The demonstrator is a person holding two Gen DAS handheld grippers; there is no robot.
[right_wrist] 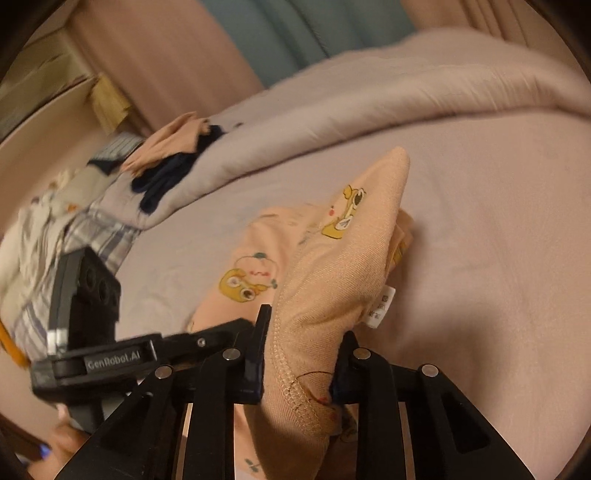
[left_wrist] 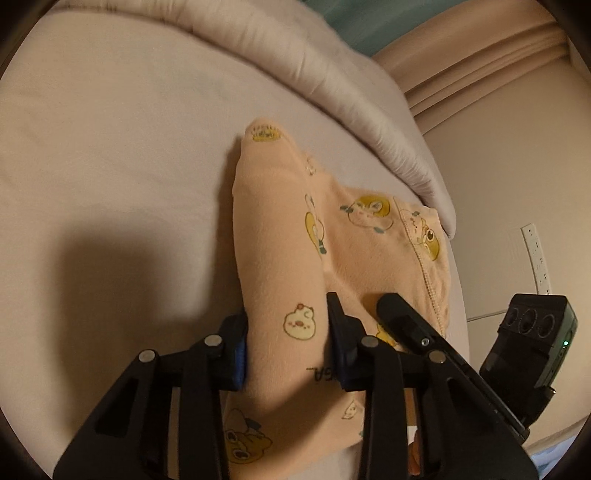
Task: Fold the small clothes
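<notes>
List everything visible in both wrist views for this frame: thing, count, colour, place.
peach garment: 1, peach with yellow cartoon prints, on the bed, a fold of it lifted in each gripper
care tag: 1, white, sewn on the garment's lifted fold
bed sheet: 1, pale pink, under the garment
duvet: 1, pale pink, bunched along the far side of the bed
clothes pile: several, navy, peach, plaid and white, far left on the duvet in the right wrist view
curtain: 1, teal, behind the bed
power strip: 1, white, on the wall at right
left gripper: 1, black, shut on the garment
right gripper: 1, black, shut on the garment
</notes>
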